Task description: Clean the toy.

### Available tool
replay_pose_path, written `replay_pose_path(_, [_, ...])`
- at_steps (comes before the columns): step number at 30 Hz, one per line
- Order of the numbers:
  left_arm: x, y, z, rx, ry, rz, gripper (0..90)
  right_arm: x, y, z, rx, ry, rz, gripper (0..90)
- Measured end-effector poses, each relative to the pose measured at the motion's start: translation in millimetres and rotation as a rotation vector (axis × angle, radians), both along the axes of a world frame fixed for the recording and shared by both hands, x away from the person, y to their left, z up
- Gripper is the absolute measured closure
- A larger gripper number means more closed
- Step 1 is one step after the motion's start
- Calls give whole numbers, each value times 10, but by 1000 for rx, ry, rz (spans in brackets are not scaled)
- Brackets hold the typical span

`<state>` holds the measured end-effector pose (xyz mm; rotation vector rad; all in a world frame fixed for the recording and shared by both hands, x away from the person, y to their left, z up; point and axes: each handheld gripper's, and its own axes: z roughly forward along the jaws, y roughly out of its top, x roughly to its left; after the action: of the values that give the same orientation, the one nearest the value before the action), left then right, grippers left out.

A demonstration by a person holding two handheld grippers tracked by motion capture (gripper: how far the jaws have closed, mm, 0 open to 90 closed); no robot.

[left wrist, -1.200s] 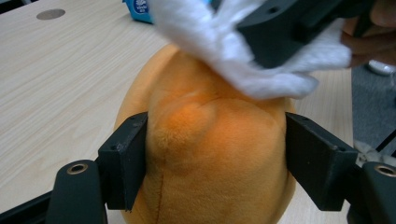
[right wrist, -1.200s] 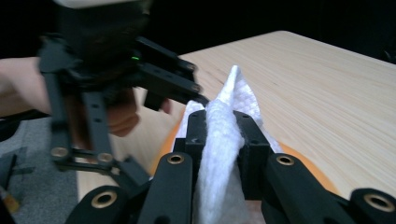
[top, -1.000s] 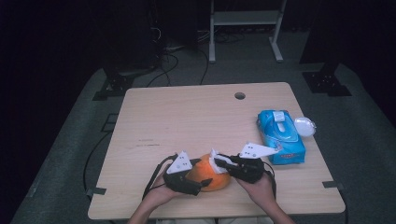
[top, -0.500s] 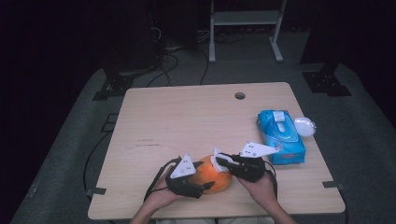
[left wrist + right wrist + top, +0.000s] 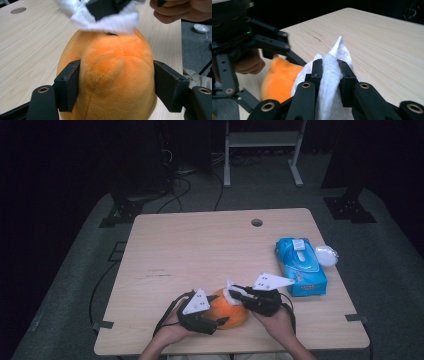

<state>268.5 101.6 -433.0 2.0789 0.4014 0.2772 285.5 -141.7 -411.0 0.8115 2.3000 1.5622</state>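
An orange plush toy (image 5: 235,314) lies near the front edge of the wooden table (image 5: 200,250). My left gripper (image 5: 219,322) reaches around it from the left. Its jaws have just been closing, and in the left gripper view both pads (image 5: 70,85) press into the sides of the plush toy (image 5: 112,72). My right gripper (image 5: 233,295) is shut on a white wipe (image 5: 230,293) and holds it against the top of the toy. In the right gripper view the wipe (image 5: 337,50) sticks out between the jaws, with the plush toy (image 5: 278,80) and the left gripper (image 5: 274,47) beyond.
A blue pack of wipes (image 5: 300,265) lies at the table's right side, with a small white round object (image 5: 326,255) beside it on the floor side. A cable hole (image 5: 256,222) sits near the far edge. A metal stand (image 5: 262,150) is behind the table.
The left gripper's jaws have closed in on the orange plush toy. The right gripper with the wipe has stayed at the toy's top.
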Motion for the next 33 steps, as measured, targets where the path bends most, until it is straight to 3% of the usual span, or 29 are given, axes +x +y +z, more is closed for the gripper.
replay_pose_path(2, [11, -29, 18, -3, 12, 4, 239, 4, -30, -13, 18, 18, -8, 770])
replay_pose_path(5, [20, -98, 41, -20, 30, 32, 143, -66, 70, 23, 29, 8, 28, 770])
replay_pose_path(7, [10, -92, 41, 4, -2, 26, 168, -105, 134, 44, 21, -5, 62, 770])
replay_pose_path(9, [15, -44, 33, -1, -2, 29, 245, -103, 126, 50, 17, -11, 59, 770])
replay_pose_path(13, [68, 70, 1, -12, 13, 43, 303, -8, -23, -14, 17, 16, -11, 770])
replay_pose_path(16, [93, 114, -10, -18, 26, 42, 307, 26, -92, -51, 43, 54, -38, 770])
replay_pose_path(19, [100, 146, -10, -12, 29, 36, 307, -26, -37, -6, 79, 43, 1, 769])
replay_pose_path(22, [126, 208, -20, -24, 43, 41, 308, -79, 45, 19, 59, 16, 24, 770])
replay_pose_path(29, [180, 290, -33, -46, 69, 52, 316, 60, -138, -126, 67, 68, -54, 770])
replay_pose_path(33, [189, 325, -34, -46, 71, 55, 318, 28, -128, -83, 117, 74, -34, 769])
